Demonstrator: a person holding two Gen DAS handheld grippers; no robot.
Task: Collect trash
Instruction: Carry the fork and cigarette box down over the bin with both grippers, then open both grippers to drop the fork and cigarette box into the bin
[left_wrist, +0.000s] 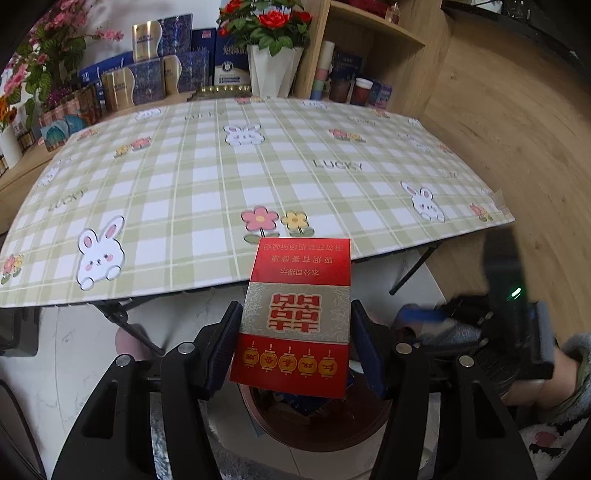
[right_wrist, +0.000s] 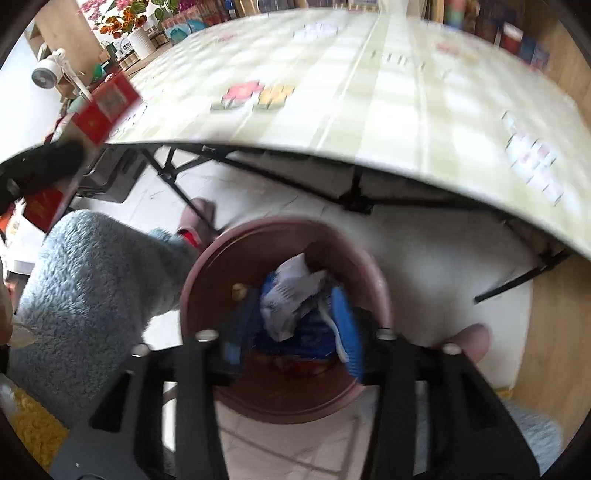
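Observation:
My left gripper (left_wrist: 295, 343) is shut on a red and silver cigarette pack (left_wrist: 295, 314), its pads pressing on both long sides. The pack hangs upright in front of the table edge, above a maroon bin (left_wrist: 317, 439) on the floor. The right wrist view looks straight down into that bin (right_wrist: 229, 240). My right gripper (right_wrist: 291, 332) stands open over the bin, nothing pinched between its blue pads. Crumpled white paper (right_wrist: 291, 295) lies in the bin on blue wrappers. The pack (right_wrist: 107, 107) shows blurred at upper left. The right gripper (left_wrist: 480, 328) is also blurred beside the left one.
A folding table with a green plaid bunny cloth (left_wrist: 221, 177) overhangs the bin; its black legs (left_wrist: 125, 321) stand on white floor. Boxes, flowers and a shelf line the far side. A fuzzy grey-blue sleeve (right_wrist: 92, 280) and a pink slipper (right_wrist: 199, 214) sit left of the bin.

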